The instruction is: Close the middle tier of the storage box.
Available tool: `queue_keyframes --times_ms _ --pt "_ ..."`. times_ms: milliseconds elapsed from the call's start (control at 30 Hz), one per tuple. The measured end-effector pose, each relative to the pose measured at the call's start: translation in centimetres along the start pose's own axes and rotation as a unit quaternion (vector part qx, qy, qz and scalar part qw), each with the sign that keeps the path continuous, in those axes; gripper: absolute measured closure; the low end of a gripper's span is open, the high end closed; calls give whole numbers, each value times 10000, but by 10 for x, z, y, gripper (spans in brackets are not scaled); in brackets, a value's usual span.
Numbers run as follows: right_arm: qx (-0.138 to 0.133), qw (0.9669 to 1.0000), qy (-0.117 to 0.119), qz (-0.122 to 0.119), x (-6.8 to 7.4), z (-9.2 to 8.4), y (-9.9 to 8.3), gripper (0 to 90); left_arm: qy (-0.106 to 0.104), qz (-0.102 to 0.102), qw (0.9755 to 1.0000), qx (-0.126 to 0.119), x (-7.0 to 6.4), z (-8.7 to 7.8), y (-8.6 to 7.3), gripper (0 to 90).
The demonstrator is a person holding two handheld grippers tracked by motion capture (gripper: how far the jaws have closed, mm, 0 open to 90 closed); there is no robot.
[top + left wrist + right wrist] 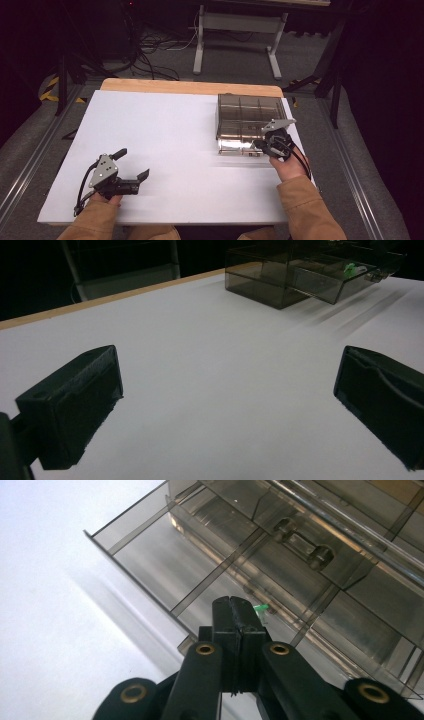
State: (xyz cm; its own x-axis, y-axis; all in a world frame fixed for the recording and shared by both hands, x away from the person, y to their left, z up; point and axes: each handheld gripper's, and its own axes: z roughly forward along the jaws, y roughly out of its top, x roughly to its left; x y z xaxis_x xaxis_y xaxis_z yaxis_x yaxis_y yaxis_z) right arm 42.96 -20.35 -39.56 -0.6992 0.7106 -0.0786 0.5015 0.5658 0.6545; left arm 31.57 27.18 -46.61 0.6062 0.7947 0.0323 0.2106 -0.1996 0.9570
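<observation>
Left gripper (134, 164), near the table's (165, 150) front-left corner: jaws wide, empty. Right gripper (235, 605), jaws closed together over the smoky plastic drawer organizer (245, 117) at the back-right corner; rigid, light, slippery, probably best pulled by its drawer's front lip.

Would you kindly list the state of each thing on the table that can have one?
Smoky transparent plastic drawer box: bottom drawer pulled out.
Small green item: lying in the open drawer, by the right tool's tips.
Left tool: jaws wide open, nothing between them.
Right tool: jaws shut; whether they hold anything cannot be told.
</observation>
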Motion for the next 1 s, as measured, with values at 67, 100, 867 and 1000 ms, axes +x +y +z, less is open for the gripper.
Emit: queue_keyframes --times_ms 67,100,867,1000 --pt "-27 9999 53 -84 0 -1 -1 899 12 52 10000 12 1 0 0 3" --pt "-21 9999 67 -104 1 -2 -1 899 14 57 10000 17 1 0 0 3" --pt "533 9945 525 -728 9 -8 -3 898 21 28 10000 20 0 1 0 3" --pt "697 9928 535 -813 9 -6 -3 898 13 4 10000 42 0 1 0 4"
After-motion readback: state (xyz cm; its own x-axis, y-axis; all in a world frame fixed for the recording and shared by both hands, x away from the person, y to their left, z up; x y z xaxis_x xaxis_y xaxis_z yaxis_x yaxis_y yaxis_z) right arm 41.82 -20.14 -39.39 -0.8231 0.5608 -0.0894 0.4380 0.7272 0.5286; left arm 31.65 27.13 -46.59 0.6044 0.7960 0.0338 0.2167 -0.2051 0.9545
